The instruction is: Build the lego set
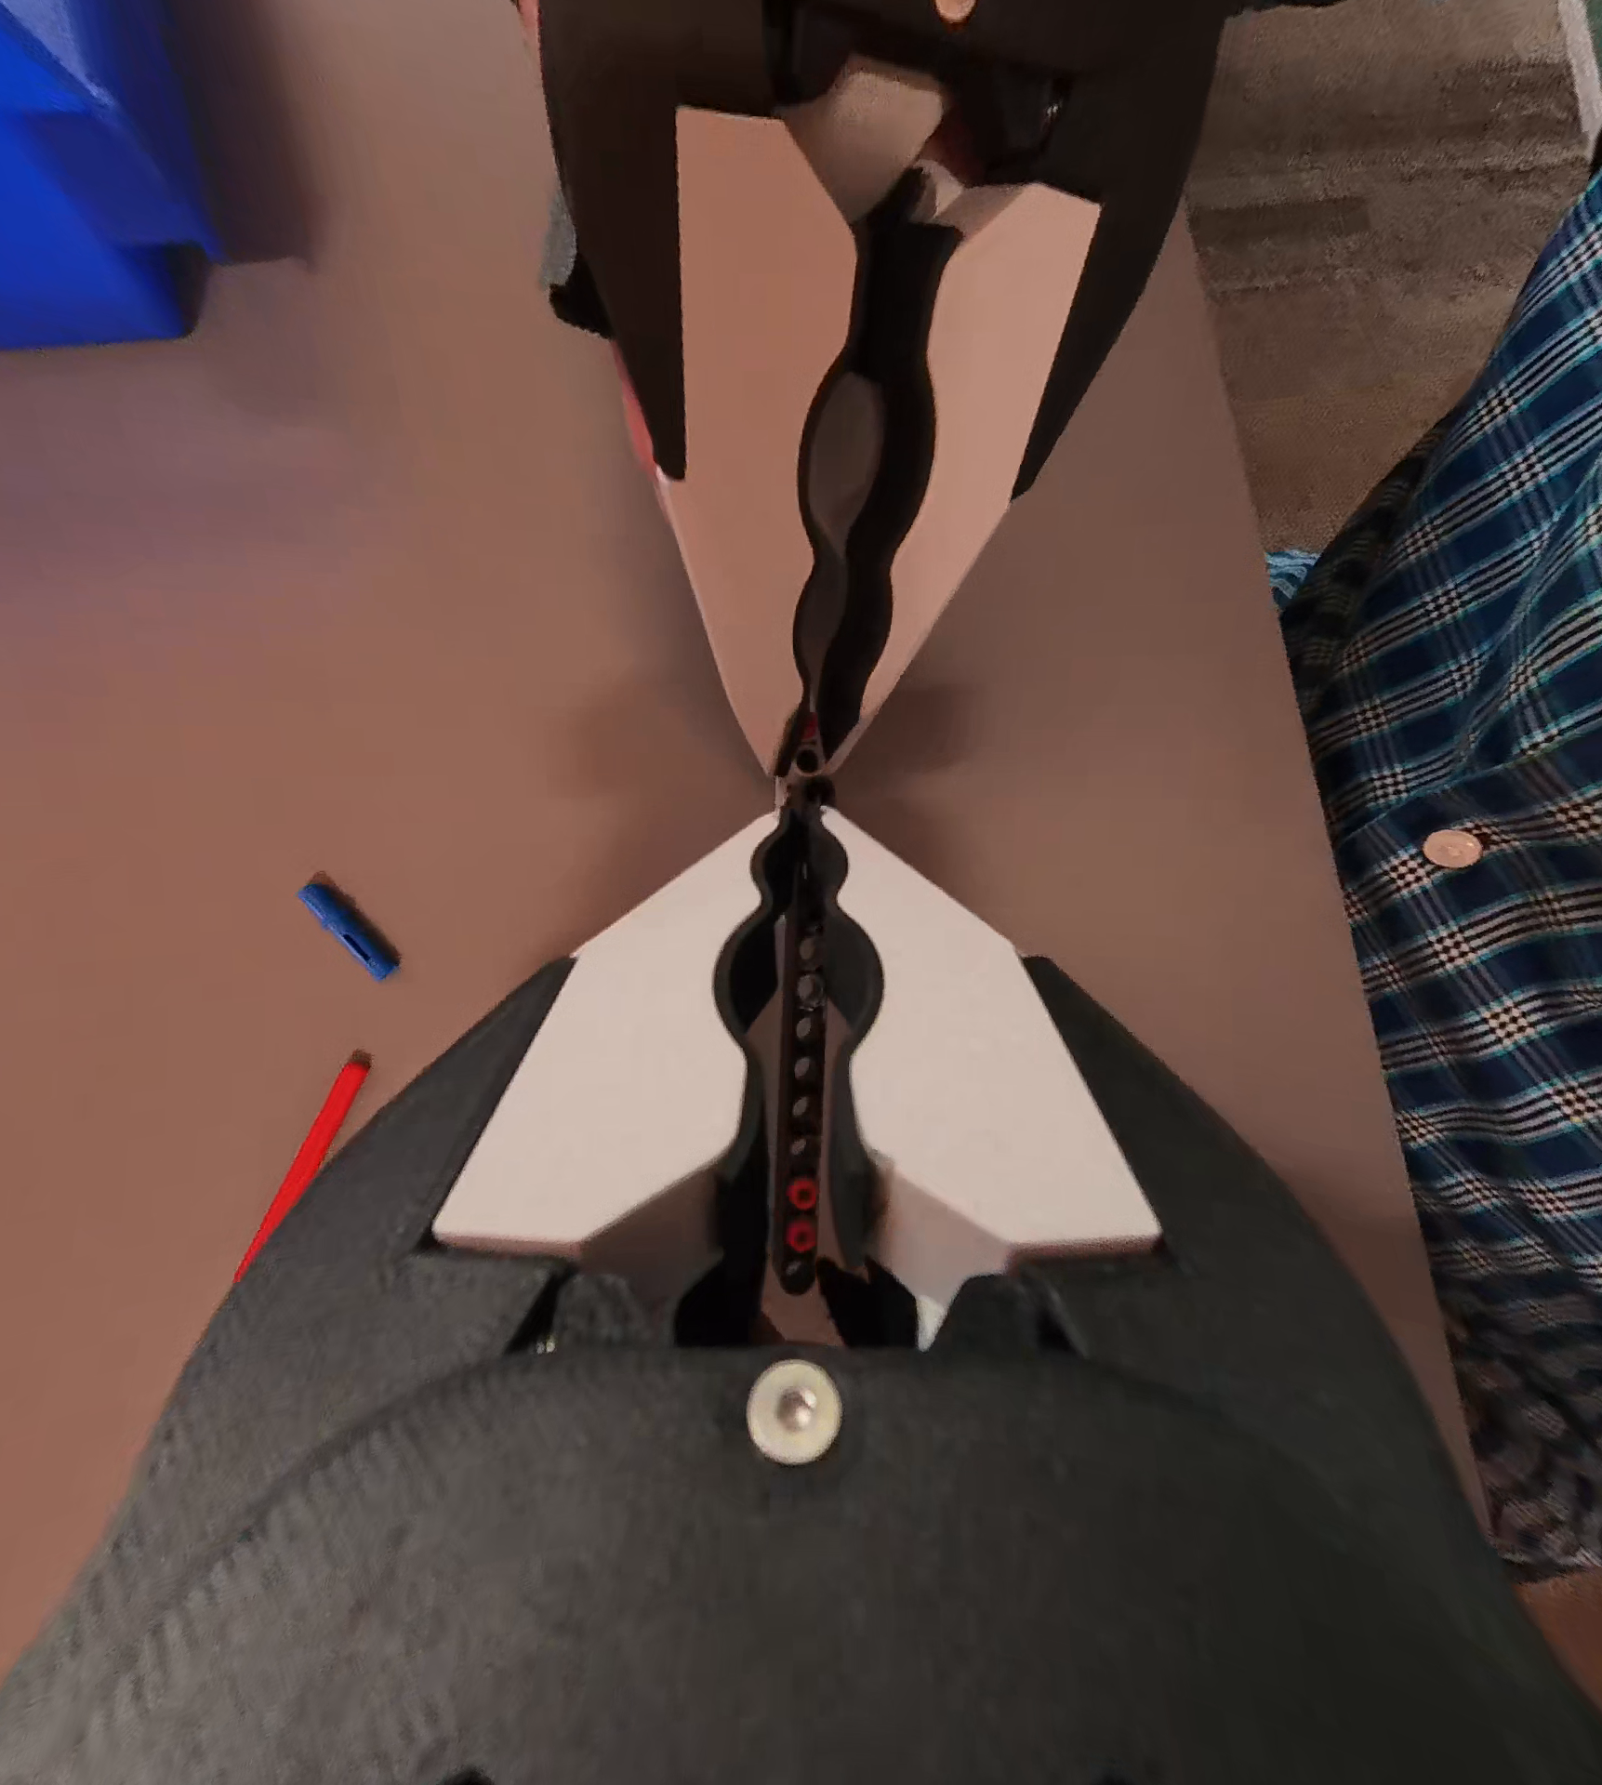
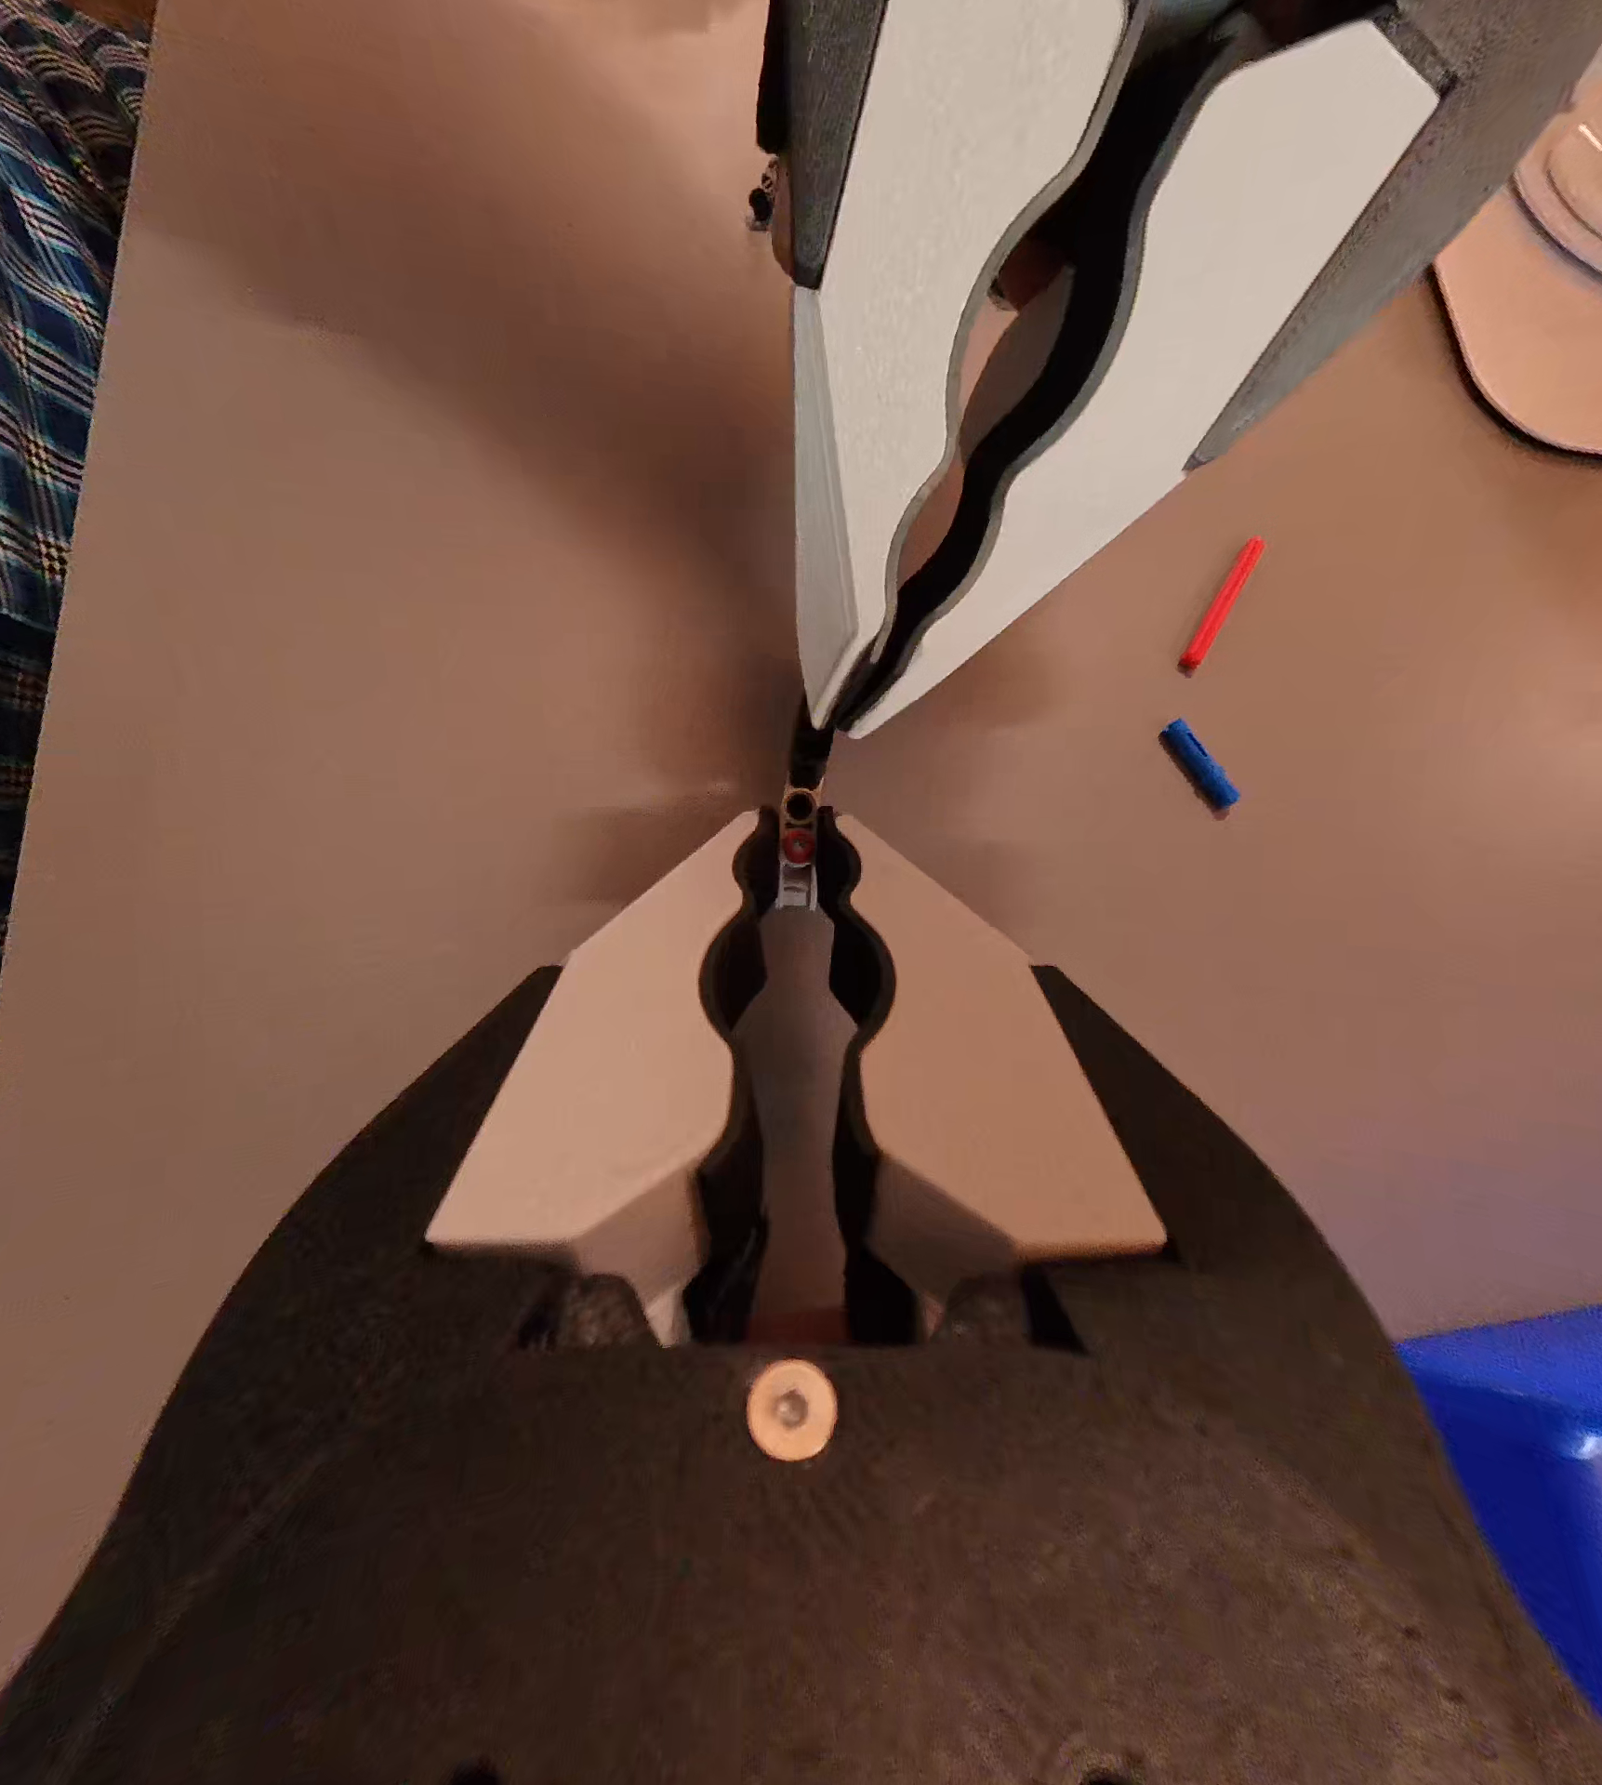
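Note:
My left gripper (image 1: 804, 821) is shut on a long black lego beam (image 1: 802, 1062) with a row of holes and two red pins near its back end. The beam runs between the fingers and its tip sticks out in front. My right gripper (image 2: 798, 821) is shut on a small grey lego connector (image 2: 797, 855) with a red pin in it. The two grippers face each other tip to tip above the table. The connector's end meets the black beam's tip (image 2: 808, 753). The right gripper shows in the left wrist view (image 1: 811, 749), and the left gripper in the right wrist view (image 2: 840, 720).
A blue lego pin (image 1: 348, 929) and a red lego axle (image 1: 304, 1164) lie loose on the brown table (image 1: 198, 676); both also show in the right wrist view, the pin (image 2: 1199, 762) and the axle (image 2: 1222, 604). A blue bin (image 1: 34, 164) stands nearby. A person in a plaid shirt (image 1: 1531, 869) stands at the table edge.

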### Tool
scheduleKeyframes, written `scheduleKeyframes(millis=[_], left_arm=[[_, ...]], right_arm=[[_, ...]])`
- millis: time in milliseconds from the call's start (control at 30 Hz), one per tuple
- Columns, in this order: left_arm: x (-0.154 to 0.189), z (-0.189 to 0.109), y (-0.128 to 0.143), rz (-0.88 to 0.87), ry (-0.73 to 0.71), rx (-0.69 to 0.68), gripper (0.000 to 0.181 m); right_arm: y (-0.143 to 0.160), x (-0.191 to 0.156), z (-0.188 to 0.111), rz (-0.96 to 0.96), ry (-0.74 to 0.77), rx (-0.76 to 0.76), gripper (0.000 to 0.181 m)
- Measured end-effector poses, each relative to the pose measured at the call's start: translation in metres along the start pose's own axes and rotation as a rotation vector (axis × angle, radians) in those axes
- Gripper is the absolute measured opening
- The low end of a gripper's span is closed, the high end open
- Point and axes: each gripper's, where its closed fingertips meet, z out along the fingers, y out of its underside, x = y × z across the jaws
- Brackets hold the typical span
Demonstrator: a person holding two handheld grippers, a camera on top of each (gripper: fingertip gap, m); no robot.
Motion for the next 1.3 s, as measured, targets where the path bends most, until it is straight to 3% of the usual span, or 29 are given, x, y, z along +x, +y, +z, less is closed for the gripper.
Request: scheduleKeyframes(millis=[667,933,1300], left_arm=[[0.003,-0.004,-0.007,-0.033,-0.040,0.170,0.000],[0.001,0.001,-0.005,-0.015,-0.048,0.170,0.000],[-0.002,0.003,-0.001,0.144,-0.219,0.124,0.000]], right_arm=[[-0.007,0.000,0.009,-0.002,0.005,-0.003,0.006],[-0.008,-0.001,0.010,0.007,-0.008,-0.003,0.006],[-0.010,0.000,0.010,0.035,-0.023,-0.003,0.005]])
